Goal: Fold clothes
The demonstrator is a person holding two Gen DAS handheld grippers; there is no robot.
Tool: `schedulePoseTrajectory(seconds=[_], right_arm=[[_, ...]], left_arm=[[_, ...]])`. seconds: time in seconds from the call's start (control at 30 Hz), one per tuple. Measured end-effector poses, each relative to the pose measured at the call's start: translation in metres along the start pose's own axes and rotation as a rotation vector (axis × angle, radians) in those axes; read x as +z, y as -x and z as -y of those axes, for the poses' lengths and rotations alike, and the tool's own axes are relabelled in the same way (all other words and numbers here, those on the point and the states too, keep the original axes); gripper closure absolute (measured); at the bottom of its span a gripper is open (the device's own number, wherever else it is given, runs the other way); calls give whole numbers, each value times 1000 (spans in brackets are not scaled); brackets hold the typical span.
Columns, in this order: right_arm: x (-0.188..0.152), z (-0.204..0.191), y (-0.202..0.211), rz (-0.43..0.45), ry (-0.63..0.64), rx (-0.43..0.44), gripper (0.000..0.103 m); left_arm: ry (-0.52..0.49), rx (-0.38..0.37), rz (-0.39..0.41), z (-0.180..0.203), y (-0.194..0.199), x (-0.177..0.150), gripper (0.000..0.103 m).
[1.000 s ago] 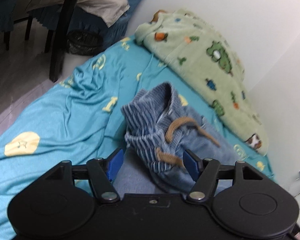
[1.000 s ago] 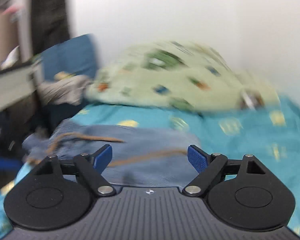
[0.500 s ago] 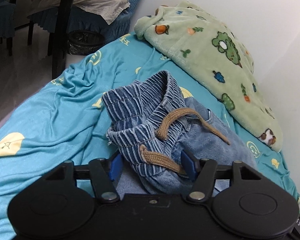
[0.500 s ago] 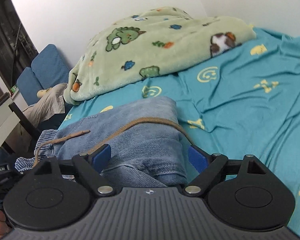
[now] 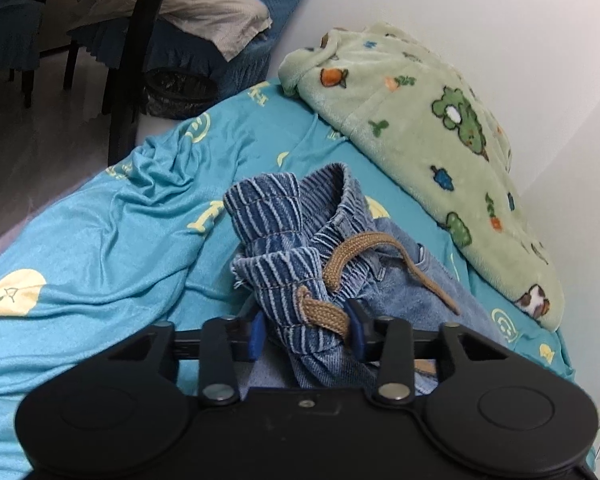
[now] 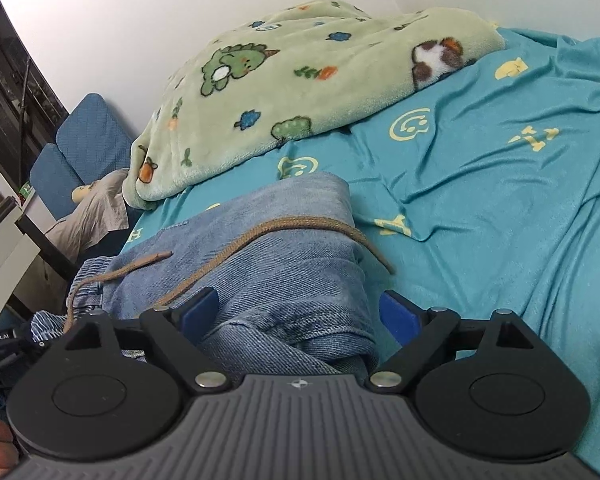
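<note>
Having narrowed since earlier, left claw (image 5: pixel 306 334) now pinches jeans waistband (image 5: pixel 292 280).

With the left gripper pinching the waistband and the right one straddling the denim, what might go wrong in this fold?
1. The left gripper pinches the bunched waistband together with the drawstring; lifting may tug the cord or let the thick fabric slip.
2. The right gripper is open around a thick fold of the jeans; closing may catch only some layers.
3. The loose drawstring end trails onto the bedsheet and could end up folded inside.
</note>
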State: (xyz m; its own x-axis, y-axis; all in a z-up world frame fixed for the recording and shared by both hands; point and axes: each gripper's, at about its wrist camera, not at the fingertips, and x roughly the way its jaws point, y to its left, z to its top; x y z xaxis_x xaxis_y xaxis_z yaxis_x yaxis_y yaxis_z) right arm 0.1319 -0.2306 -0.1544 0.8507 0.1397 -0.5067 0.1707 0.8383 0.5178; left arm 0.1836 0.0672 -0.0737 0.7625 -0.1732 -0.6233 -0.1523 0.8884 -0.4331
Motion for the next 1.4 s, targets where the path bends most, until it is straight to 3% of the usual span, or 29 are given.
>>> schedulePoseTrajectory(seconds=[0.07,0.2,0.3,0.4,0.47,0.5,0.53,0.57,0.8,0.93,1.0,1.07,1.1,1.17,1.23,1.33,1.4], right_arm=[[1,-2,0,-1,11,5,14],[4,-10,8,14,47,39,14],[6,-10,12,26,46,47,14],[7,-4,8,11,15,45,14],[6,0,3,-15,4,57,14],[6,1,1,-28,-3,64,14],[6,4,0,-34,-18,71,14],[5,6,0,-37,-37,80,14],[8,18,-13,-62,-133,130,14],[9,22,-27,-90,-170,152,14],[9,24,-32,-102,-178,171,14],[10,25,-36,-109,-181,188,15],[10,25,-37,-109,-179,195,19],[13,20,-37,-109,-151,179,32],[15,13,-36,-119,-111,164,54],[18,1,-31,-101,-39,143,68],[22,-9,-24,-73,-4,137,73]], left_arm=[[-1,-28,30,3,12,1,79],[87,-85,38,-10,44,0,80],[117,-50,-29,-27,39,-6,78],[231,-58,-102,-47,25,-9,73],[255,-71,-118,-49,24,-8,61],[256,-70,-119,-49,25,-8,52],[257,-69,-116,-48,26,-8,33],[255,-71,-113,-47,27,-8,28],[310,-5,-184,-57,3,-24,17],[362,-15,-206,-64,-15,-27,12],[360,-21,-193,-62,-18,-25,13],[324,-11,-174,-56,-16,-24,25],[303,-6,-165,-52,-15,-24,30],[255,3,-151,-43,-11,-24,57],[203,19,-133,-34,-7,-24,65],[188,21,-95,-26,3,-22,73],[179,6,-61,-19,13,-19,75]])
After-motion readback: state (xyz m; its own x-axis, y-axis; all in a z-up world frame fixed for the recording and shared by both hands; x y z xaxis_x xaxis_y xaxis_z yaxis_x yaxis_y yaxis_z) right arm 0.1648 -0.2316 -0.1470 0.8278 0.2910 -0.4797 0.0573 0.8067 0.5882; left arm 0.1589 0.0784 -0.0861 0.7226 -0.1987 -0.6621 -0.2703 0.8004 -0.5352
